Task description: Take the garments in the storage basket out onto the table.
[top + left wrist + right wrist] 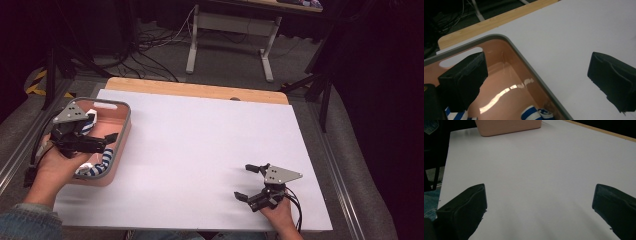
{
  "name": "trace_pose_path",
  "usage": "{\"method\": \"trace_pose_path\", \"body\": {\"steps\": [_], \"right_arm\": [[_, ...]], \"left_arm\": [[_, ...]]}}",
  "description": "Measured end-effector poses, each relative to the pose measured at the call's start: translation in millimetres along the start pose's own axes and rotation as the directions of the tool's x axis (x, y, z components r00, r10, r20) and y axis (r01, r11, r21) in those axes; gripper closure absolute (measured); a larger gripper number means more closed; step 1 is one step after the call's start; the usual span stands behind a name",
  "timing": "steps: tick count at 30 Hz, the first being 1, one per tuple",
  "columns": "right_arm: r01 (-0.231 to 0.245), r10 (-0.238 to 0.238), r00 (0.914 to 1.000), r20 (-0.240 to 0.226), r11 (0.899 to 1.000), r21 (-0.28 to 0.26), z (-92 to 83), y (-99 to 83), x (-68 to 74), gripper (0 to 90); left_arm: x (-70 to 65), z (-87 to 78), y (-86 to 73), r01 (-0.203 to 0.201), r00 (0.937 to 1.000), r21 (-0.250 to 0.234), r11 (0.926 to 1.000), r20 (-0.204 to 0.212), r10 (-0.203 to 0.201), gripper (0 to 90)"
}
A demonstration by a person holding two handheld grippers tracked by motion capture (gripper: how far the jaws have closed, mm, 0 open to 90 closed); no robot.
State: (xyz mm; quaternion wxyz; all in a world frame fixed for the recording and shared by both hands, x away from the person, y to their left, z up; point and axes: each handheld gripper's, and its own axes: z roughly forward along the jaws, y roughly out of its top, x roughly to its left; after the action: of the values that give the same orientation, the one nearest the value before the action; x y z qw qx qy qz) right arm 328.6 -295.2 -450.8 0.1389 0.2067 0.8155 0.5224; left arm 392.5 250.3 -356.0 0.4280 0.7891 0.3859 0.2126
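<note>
Over the pink bin (120, 131) at the table's left edge, the left gripper (111, 142) hangs released, jaws spread wide. One jaw sits above the bin's inside, the other past the grey rim, out over the white table (200, 150). Straddling the rim this way suggests it is either lining up on the cloth below or has just let go; I cannot tell which. Nothing is between the jaws.

Task's thing: blue-and-white striped cloth (99, 167), lying in the bin, below and behind the left claw, bunched at the near wall. The left gripper view catches striped bits (534, 114) at the bottom, on the bin floor under the jaws, not touching them. More white fabric (91, 116) peeks from beneath the gripper's grey plate at the far end.

Right gripper (246, 181) is well apart, low over bare table near the front right, also released, jaws wide with nothing in them. Looks parked, out of the way. From its camera the bin (509, 126) is far ahead across empty tabletop.

Obstacles: the bin's rim (531, 67) runs right between the left jaws, so closing here would likely pinch the wall instead of cloth. Bin walls also limit a sideways approach. Cable trails from each gripper, not snagging. Beyond the table: wooden edge strip (195, 90), a desk frame (230, 37), floor cables.
</note>
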Motion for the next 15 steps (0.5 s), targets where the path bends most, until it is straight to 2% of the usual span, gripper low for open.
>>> {"method": "trace_pose_path", "body": {"steps": [8,9,11,15], "right_arm": [[0.0,0.0,1.0,-0.001,1.0,0.0,0.2,0.0,0.1,0.0],[0.0,0.0,1.0,-0.001,1.0,0.0,0.1,0.0,0.2,0.0],[0.0,0.0,1.0,0.0,1.0,0.0,0.1,0.0,0.1,0.0],[0.001,-0.001,1.0,-0.002,1.0,-0.001,0.0,0.0,0.3,0.0]], "left_arm": [[13.5,0.7,-1.6,0.006,0.9987,0.05,0.9987,-0.051,-0.004,4.8],[17.8,0.7,-2.2,0.005,0.9976,0.071,0.9974,-0.069,0.0,5.0],[20.5,0.3,-2.6,0.007,0.9972,0.083,0.9965,-0.075,0.0,5.6],[31.5,-0.6,-5.1,0.035,0.9943,0.106,0.9938,-0.104,-0.024,6.5]]}}
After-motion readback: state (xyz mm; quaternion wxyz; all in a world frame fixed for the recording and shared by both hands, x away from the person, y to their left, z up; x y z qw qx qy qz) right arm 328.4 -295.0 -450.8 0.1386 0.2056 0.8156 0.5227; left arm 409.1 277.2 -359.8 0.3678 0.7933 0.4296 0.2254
